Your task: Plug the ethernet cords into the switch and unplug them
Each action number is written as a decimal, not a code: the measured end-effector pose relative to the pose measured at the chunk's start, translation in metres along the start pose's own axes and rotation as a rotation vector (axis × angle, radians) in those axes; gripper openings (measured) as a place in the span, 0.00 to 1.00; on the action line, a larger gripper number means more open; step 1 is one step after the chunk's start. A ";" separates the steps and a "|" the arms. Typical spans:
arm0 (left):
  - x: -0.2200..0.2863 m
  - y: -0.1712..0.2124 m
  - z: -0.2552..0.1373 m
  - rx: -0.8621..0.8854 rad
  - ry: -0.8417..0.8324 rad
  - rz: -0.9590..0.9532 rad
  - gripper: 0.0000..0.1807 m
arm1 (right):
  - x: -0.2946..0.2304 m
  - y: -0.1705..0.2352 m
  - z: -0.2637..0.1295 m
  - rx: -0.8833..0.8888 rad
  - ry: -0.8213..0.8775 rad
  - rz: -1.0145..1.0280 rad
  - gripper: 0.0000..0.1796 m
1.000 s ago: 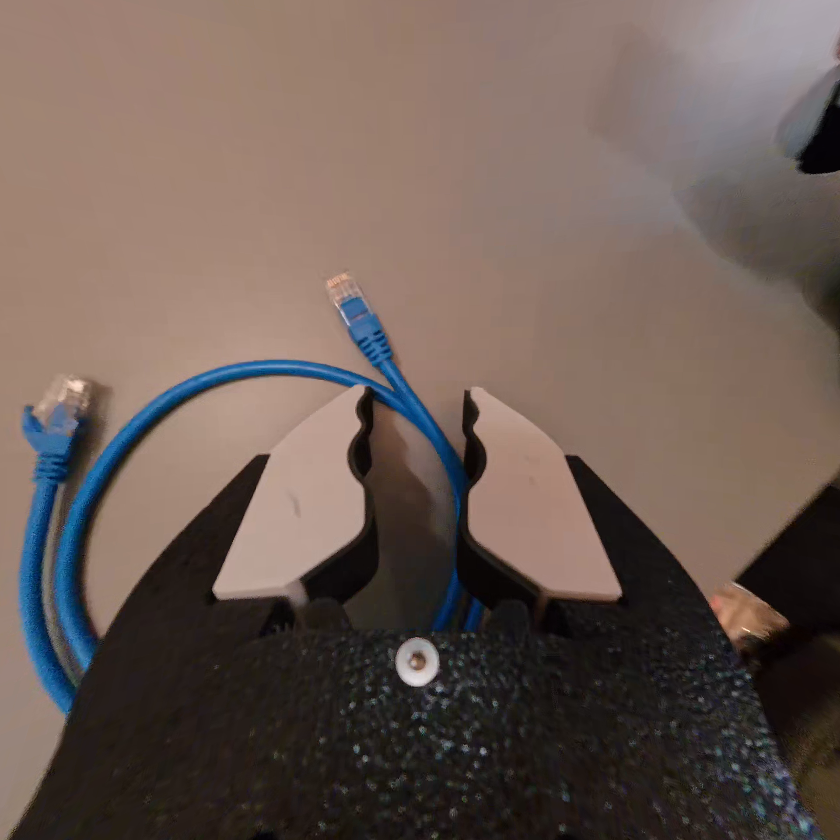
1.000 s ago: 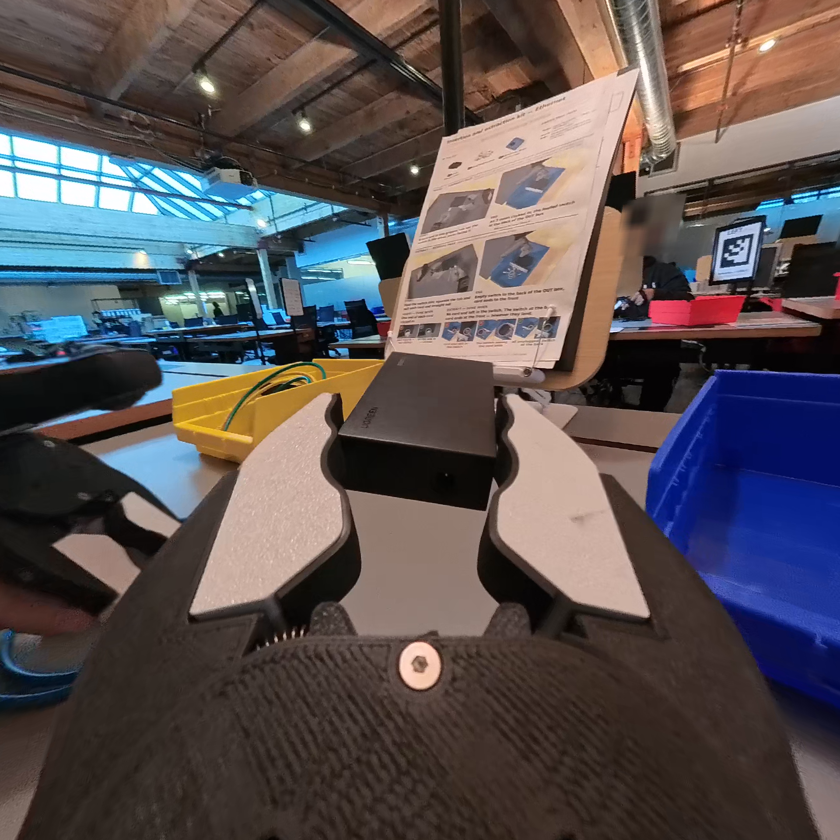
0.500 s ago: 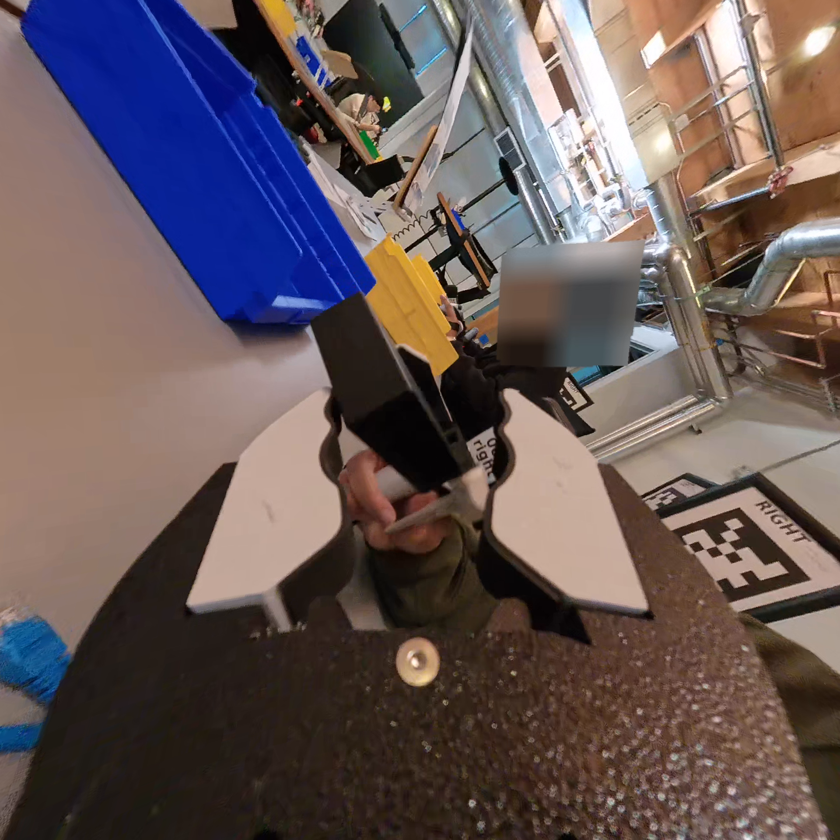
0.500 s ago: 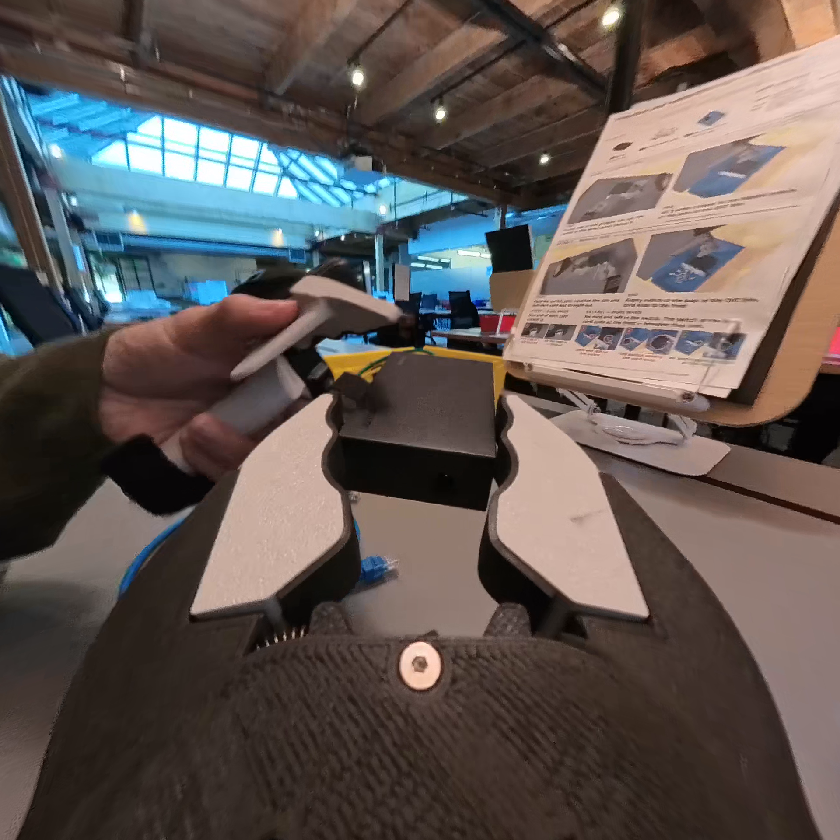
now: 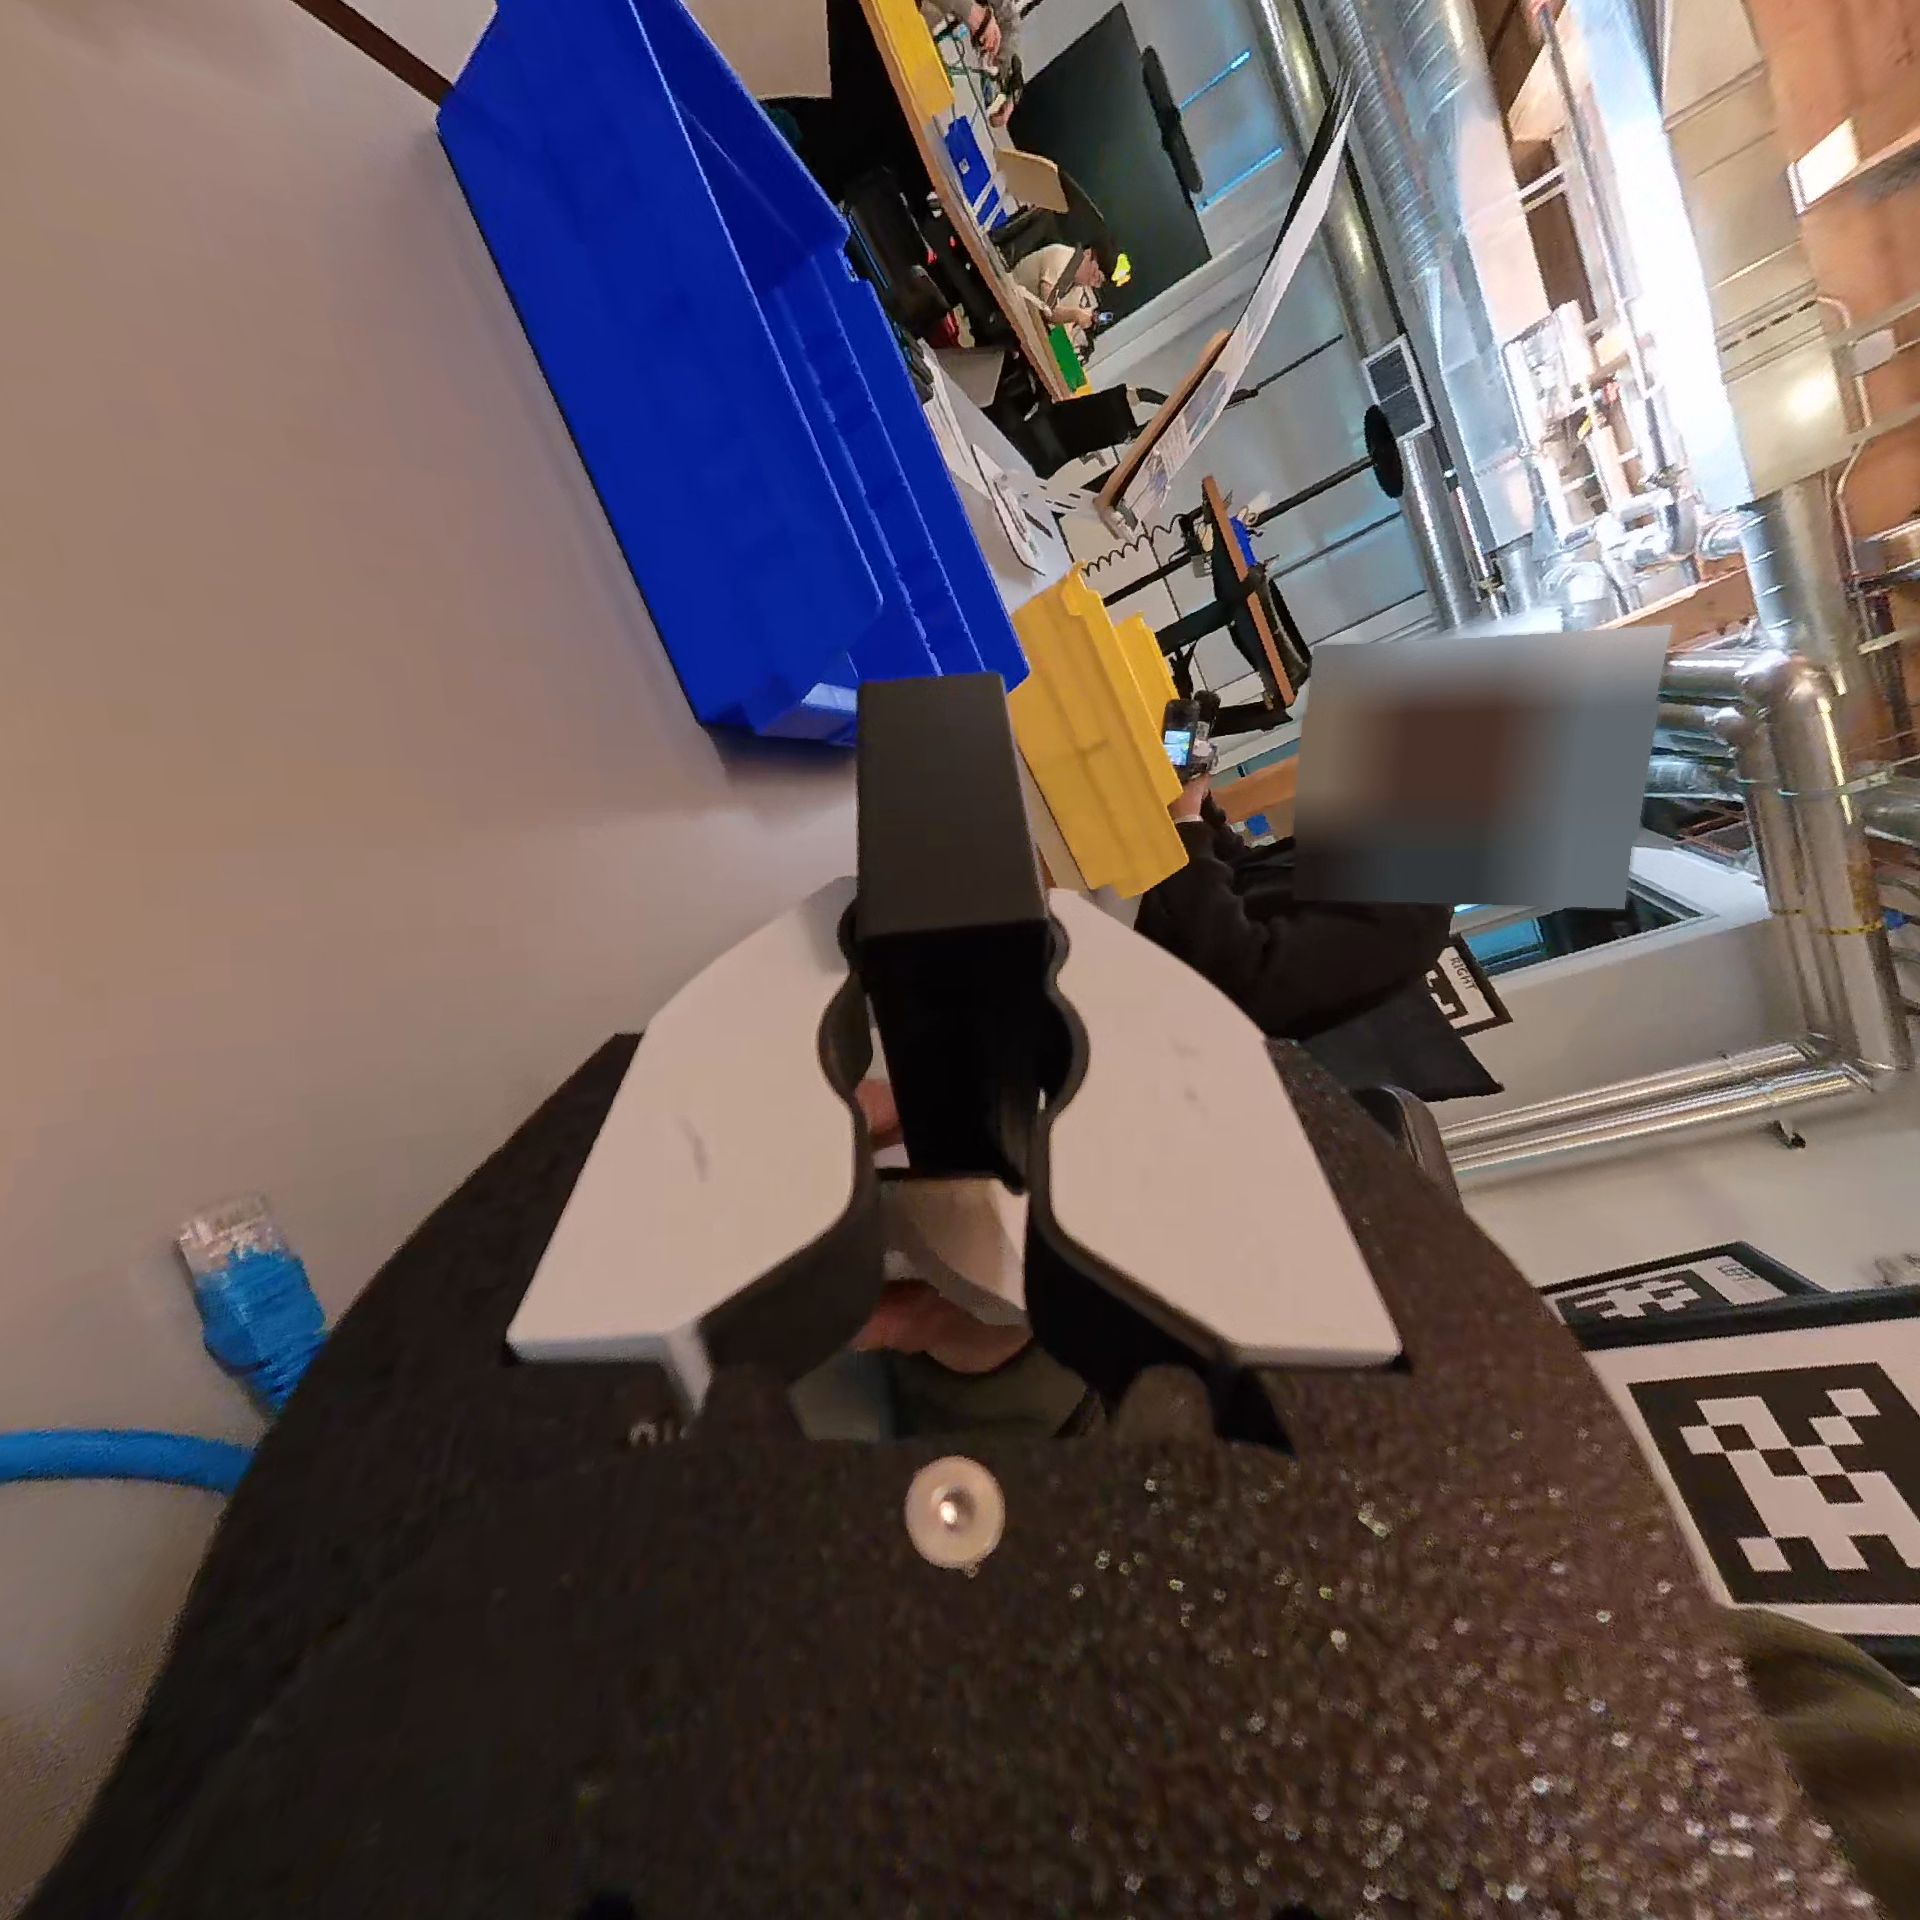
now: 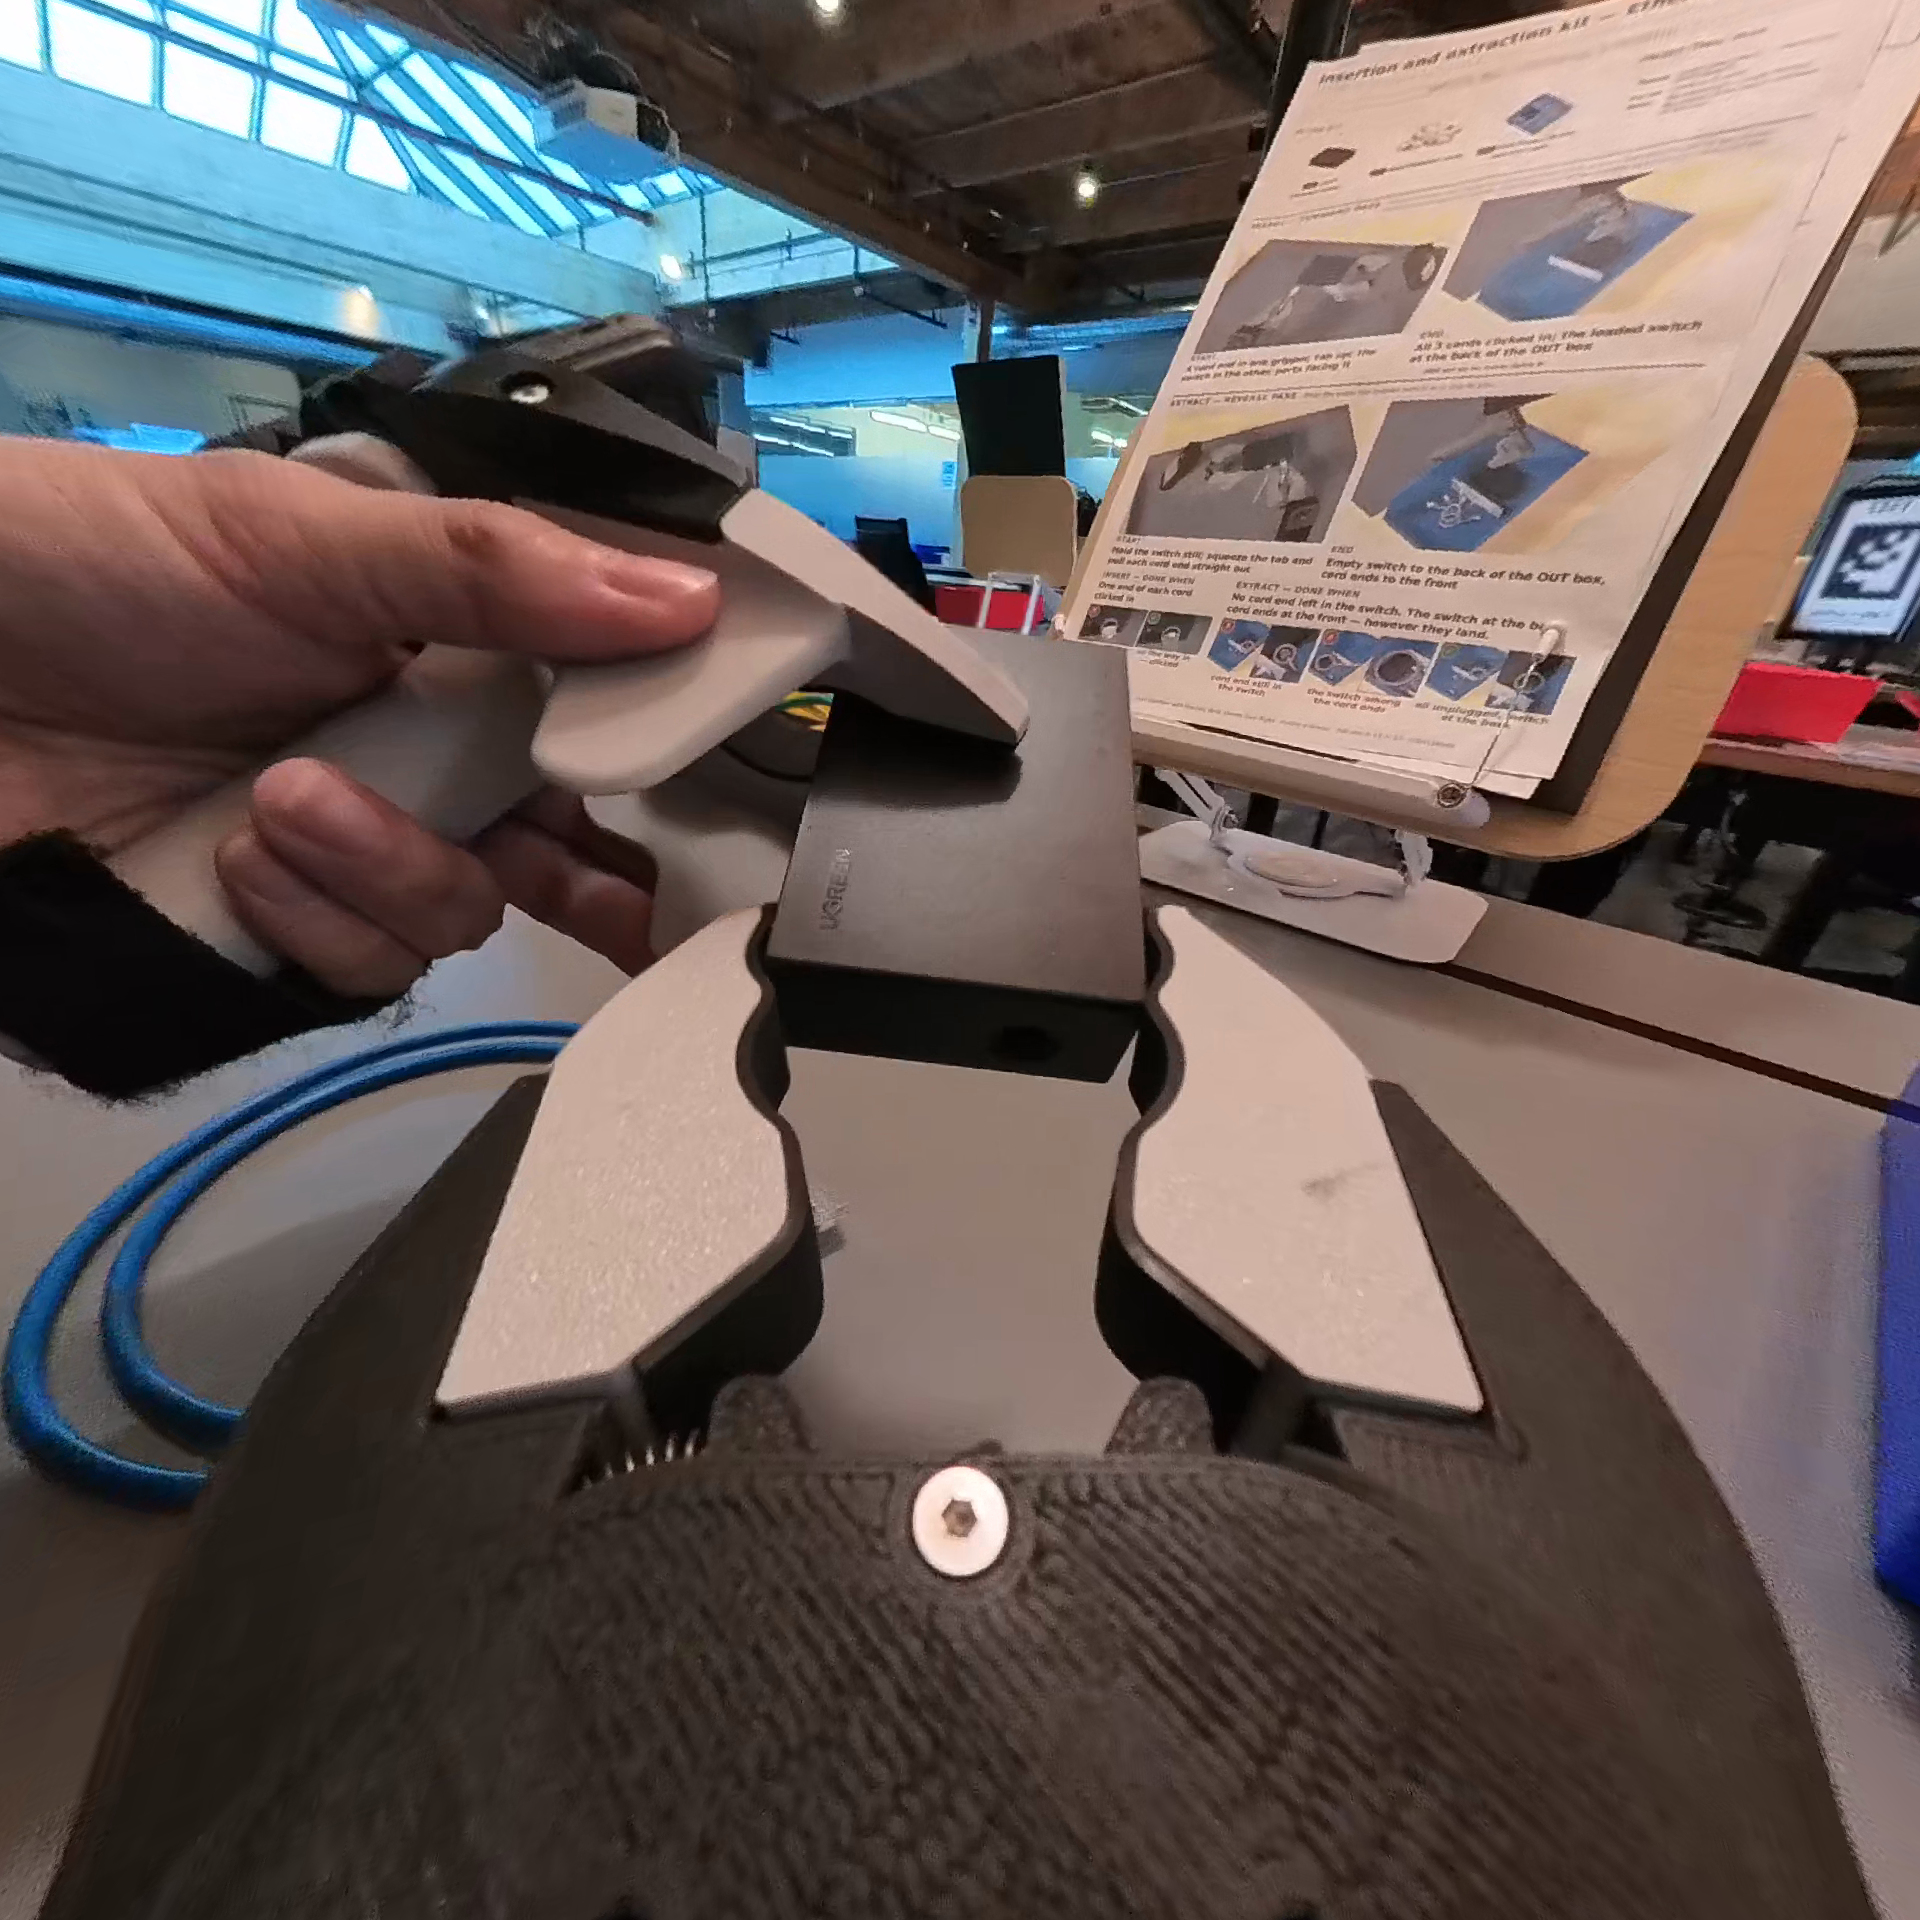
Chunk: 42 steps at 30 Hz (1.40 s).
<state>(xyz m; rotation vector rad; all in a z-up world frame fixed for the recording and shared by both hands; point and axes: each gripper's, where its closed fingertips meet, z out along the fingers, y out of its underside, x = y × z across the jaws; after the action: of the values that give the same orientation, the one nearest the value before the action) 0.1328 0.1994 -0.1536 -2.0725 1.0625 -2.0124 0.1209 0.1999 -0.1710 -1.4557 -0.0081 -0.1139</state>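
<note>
The black switch (image 6: 966,862) is held a little above the grey table (image 6: 1558,1143), slightly tilted. My right gripper (image 6: 951,945) is shut on its near end, one finger on each side. My left gripper (image 6: 914,748), held by a hand (image 6: 312,644), comes in from the left and clamps the switch's far left corner from above and below. In the left wrist view the left gripper (image 5: 951,935) is shut on the end of the switch (image 5: 940,821). A blue ethernet cord (image 6: 208,1195) lies looped on the table at the left. One of its plugs (image 5: 244,1299) lies free.
A blue bin (image 5: 675,364) and a yellow bin (image 5: 1091,748) stand on the table beyond the switch. An instruction sheet on a wooden stand (image 6: 1455,416) stands at the back right. The blue bin's edge (image 6: 1901,1351) is close on the right.
My left gripper has swung up from over the blue cord to the switch and closed on it. My right gripper has kept its hold on the switch and turned left.
</note>
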 end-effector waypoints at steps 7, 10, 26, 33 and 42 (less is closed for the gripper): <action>-0.002 -0.001 -0.001 0.022 -0.045 0.070 0.15 | -0.002 0.005 0.002 -0.014 -0.002 0.051 0.36; -0.001 -0.002 0.000 0.022 -0.049 0.087 0.15 | -0.001 0.005 0.002 -0.010 0.013 0.055 0.36; 0.003 -0.001 -0.003 -0.002 -0.014 0.205 0.19 | 0.003 0.005 0.000 -0.001 0.006 0.066 0.37; 0.008 -0.019 -0.030 0.088 -0.086 0.478 0.24 | 0.020 0.005 -0.006 0.033 0.020 0.173 0.36; -0.013 0.002 -0.032 -0.043 -0.142 0.462 0.29 | 0.025 0.004 -0.008 0.034 0.031 0.154 0.36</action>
<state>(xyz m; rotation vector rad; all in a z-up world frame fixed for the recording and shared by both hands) 0.1048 0.2177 -0.1615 -1.7449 1.4072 -1.6085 0.1451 0.1905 -0.1745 -1.4157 0.1265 -0.0106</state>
